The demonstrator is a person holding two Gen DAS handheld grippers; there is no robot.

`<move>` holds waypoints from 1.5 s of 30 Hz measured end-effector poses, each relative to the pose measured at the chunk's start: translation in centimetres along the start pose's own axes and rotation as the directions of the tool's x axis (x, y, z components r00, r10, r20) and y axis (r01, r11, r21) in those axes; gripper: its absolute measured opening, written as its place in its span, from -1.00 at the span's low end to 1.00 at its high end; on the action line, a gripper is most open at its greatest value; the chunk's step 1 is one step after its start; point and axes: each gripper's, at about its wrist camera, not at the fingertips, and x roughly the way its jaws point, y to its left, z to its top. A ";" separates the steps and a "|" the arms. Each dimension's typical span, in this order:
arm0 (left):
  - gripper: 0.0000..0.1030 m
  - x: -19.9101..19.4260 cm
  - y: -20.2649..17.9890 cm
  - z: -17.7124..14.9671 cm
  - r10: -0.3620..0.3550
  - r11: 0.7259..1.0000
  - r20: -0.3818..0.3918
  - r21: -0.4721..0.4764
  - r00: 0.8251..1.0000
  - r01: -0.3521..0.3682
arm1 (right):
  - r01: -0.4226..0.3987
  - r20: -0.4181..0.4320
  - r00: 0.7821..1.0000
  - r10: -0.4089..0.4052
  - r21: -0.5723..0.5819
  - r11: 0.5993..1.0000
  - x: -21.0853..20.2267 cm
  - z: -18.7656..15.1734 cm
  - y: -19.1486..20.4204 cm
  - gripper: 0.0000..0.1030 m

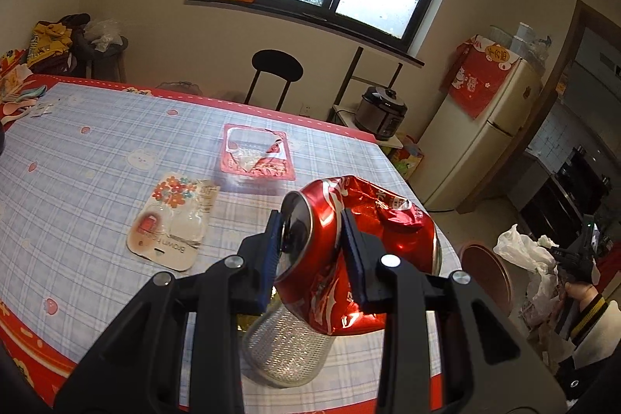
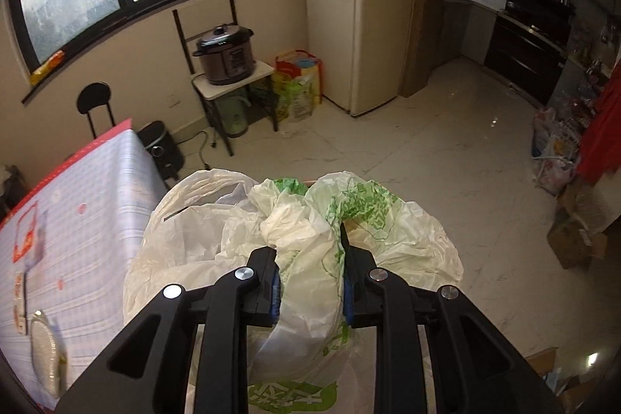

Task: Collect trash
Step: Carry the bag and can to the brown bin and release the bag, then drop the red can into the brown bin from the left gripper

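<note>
My left gripper (image 1: pixel 310 243) is shut on a crushed red cola can (image 1: pixel 372 220) and holds it above the table's near right corner. Under it lies a clear textured plastic cup (image 1: pixel 283 348) on its side. On the checked tablecloth (image 1: pixel 97 150) lie a red-rimmed clear plastic tray (image 1: pixel 256 154) and an empty blister card with flowers (image 1: pixel 174 220). My right gripper (image 2: pixel 310 258) is shut on the gathered rim of a white and green plastic bag (image 2: pixel 302 231), held beside the table. That gripper and bag also show far right in the left wrist view (image 1: pixel 574 251).
A round brown stool (image 1: pixel 485 274) stands by the table's right edge. A black chair (image 1: pixel 275 72) is behind the table. A pressure cooker (image 2: pixel 225 53) sits on a small stand near the fridge (image 2: pixel 380 10). Boxes (image 2: pixel 574 239) and bags lie on the floor at right.
</note>
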 end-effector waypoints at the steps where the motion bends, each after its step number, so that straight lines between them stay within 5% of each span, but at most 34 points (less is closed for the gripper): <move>1: -0.36 0.3 -0.5 -0.1 -0.001 1.000 -0.005 0.002 1.000 0.001 | 0.033 -0.002 0.999 -0.033 -0.023 0.999 0.6 0.2 -0.5 -0.54; 7: -0.36 1.7 -3.3 -0.9 0.006 1.000 -0.030 0.023 1.000 -0.005 | 0.143 -0.015 0.989 -0.146 -0.145 0.979 4.6 1.6 -1.8 -0.33; 12: -0.35 1.8 -4.7 -1.0 -0.003 0.999 -0.037 0.040 0.999 0.004 | 0.082 -0.024 0.996 -0.085 -0.110 0.991 6.0 3.3 -2.1 0.44; 18: -0.35 2.0 -5.9 -0.3 -0.025 0.998 -0.034 0.063 0.999 0.027 | 0.000 0.067 0.998 0.002 -0.041 0.999 3.1 4.6 -1.3 0.90; 24: -0.35 3.6 -7.7 0.9 -0.071 0.993 -0.054 0.092 0.996 0.076 | -0.141 0.135 0.981 0.140 -0.001 0.990 -1.0 4.4 -2.1 0.90; 30: -0.35 6.8 -12.1 1.3 -0.162 0.971 -0.107 0.159 0.981 0.178 | -0.174 0.146 0.974 0.175 -0.024 0.985 -4.1 3.1 -2.7 0.90; 42: -0.35 16.3 -27.9 -0.8 -0.352 0.845 -0.281 0.313 0.893 0.432 | -0.171 0.158 0.973 0.167 0.011 0.985 -7.0 1.6 -7.7 0.90; 45: -0.35 18.7 -33.0 -1.4 -0.420 0.793 -0.338 0.314 0.842 0.521 | -0.145 0.167 0.977 0.134 0.053 0.988 -7.4 1.5 -10.0 0.90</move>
